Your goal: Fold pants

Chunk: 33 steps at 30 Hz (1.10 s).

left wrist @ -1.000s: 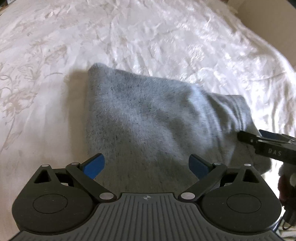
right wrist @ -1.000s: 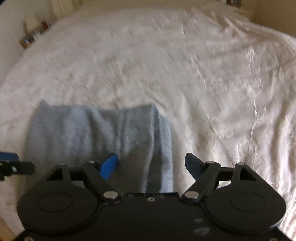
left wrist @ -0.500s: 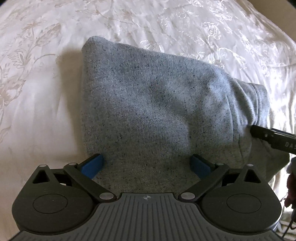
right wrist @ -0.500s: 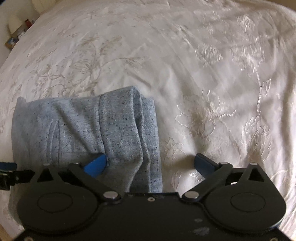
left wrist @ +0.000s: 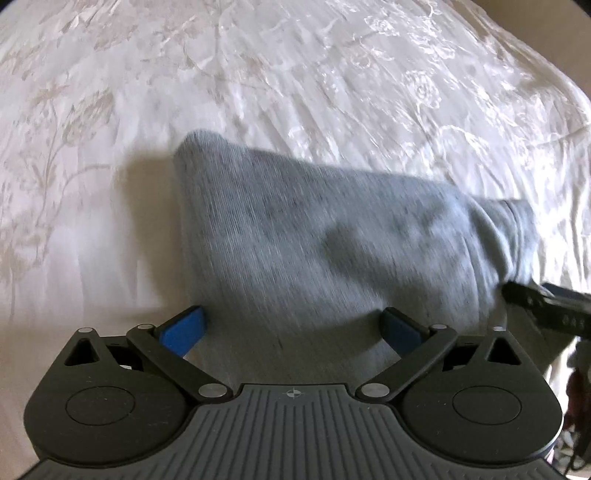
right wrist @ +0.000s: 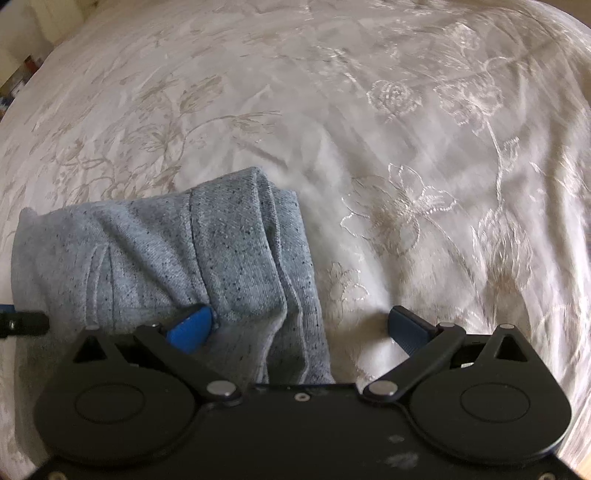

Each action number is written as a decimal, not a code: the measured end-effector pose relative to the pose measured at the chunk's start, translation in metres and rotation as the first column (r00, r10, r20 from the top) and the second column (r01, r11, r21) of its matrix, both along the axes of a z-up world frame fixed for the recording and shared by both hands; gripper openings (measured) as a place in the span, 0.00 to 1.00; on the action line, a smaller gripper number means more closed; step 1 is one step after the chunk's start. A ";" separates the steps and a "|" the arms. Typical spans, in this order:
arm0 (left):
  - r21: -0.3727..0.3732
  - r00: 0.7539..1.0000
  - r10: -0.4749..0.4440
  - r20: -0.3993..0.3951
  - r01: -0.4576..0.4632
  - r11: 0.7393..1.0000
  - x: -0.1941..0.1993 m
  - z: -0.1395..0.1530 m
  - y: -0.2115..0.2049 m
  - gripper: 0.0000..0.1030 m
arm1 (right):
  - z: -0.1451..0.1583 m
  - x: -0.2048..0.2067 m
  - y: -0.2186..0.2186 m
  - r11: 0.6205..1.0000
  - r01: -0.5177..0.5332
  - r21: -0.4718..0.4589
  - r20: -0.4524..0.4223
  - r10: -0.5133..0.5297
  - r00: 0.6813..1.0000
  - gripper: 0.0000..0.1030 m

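Observation:
The grey speckled pants (left wrist: 332, 240) lie folded into a compact rectangle on the white bedspread (left wrist: 258, 74). My left gripper (left wrist: 293, 328) is open, its blue pads straddling the near edge of the fold. In the right wrist view the pants (right wrist: 166, 258) lie at the left, with the waistband end at the right of the bundle. My right gripper (right wrist: 299, 328) is open; its left pad presses on the cloth, its right pad is over bare bedspread (right wrist: 406, 147). The right gripper's finger (left wrist: 546, 306) shows at the right edge of the left wrist view.
The embroidered floral bedspread spreads all around the pants. A beige wall (left wrist: 554, 22) lies beyond the bed's far right corner. A shelf with small items (right wrist: 14, 74) stands at the far left. The left gripper's tip (right wrist: 22, 321) shows at the left edge.
Both grippers stay open over the folded pants. The left wrist view has pulled back and up a little. The right gripper has moved in closer to the pants' right end.

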<state>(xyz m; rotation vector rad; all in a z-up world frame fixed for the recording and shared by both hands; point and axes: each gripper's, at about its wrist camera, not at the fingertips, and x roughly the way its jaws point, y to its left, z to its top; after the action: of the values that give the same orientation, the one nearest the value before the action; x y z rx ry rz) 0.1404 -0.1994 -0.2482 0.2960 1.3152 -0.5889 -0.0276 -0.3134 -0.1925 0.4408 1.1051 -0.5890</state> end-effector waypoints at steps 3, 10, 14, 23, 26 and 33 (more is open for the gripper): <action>0.012 1.000 -0.006 0.008 0.006 1.000 0.018 -0.007 -0.008 1.00 | 0.000 -0.001 0.004 1.000 0.023 -0.010 0.005 -0.023 1.000 1.00; -0.036 1.000 -0.010 -0.014 0.009 0.999 0.028 -0.015 -0.006 1.00 | -0.001 -0.004 0.001 1.000 0.023 0.019 0.020 -0.023 1.000 1.00; -0.134 0.998 0.056 -0.020 -0.059 0.989 0.013 -0.002 0.027 1.00 | -0.001 -0.008 -0.007 0.998 -0.014 0.061 0.041 0.012 0.999 1.00; -0.156 0.976 0.198 -0.089 -0.210 0.965 -0.014 -0.024 0.070 1.00 | -0.003 -0.001 -0.022 0.971 -0.190 0.146 0.074 0.180 0.981 1.00; -0.159 0.979 0.190 -0.074 -0.200 0.967 -0.009 -0.027 0.062 1.00 | -0.006 0.003 -0.024 0.958 -0.227 0.175 0.094 0.214 0.972 1.00; -0.241 0.981 0.155 -0.115 -0.179 0.954 -0.005 -0.030 0.045 0.99 | -0.005 0.007 -0.034 0.922 -0.269 0.279 0.171 0.228 0.959 0.73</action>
<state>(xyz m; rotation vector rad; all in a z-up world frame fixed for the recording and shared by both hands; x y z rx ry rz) 0.1349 -0.1540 -0.2783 -0.0524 1.3256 -0.6234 -0.0210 -0.3476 -0.1973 0.5830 1.1024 -0.1618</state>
